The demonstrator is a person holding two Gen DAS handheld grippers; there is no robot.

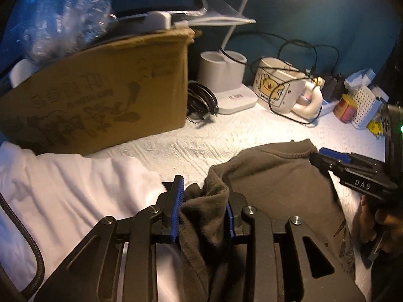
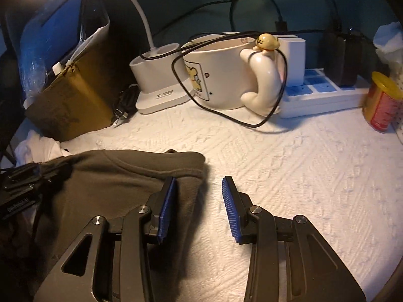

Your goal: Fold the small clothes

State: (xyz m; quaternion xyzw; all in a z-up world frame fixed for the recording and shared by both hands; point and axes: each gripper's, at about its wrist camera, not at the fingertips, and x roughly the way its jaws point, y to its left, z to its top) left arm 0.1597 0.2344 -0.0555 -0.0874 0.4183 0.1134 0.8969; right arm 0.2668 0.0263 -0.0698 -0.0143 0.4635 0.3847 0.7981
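Observation:
A dark brown-grey garment [image 1: 274, 176] lies on the white textured cloth [image 1: 191, 148]. My left gripper [image 1: 204, 201] is shut on a bunched fold of the garment and holds it a little above the surface. The garment also shows in the right wrist view [image 2: 113, 176], folded flat with its edge to the right. My right gripper [image 2: 199, 196] is open and empty, its left finger over the garment's right edge, its right finger over bare cloth. The right gripper also shows at the garment's far corner in the left wrist view [image 1: 327, 156].
A white garment [image 1: 75, 183] lies left of the dark one. A cardboard box [image 1: 100, 100] stands behind it. At the back are a white lamp base [image 2: 156, 88], a cream mug [image 2: 226, 78] with a black cable, a power strip [image 2: 322, 95] and a yellow-lidded can [image 2: 382, 103].

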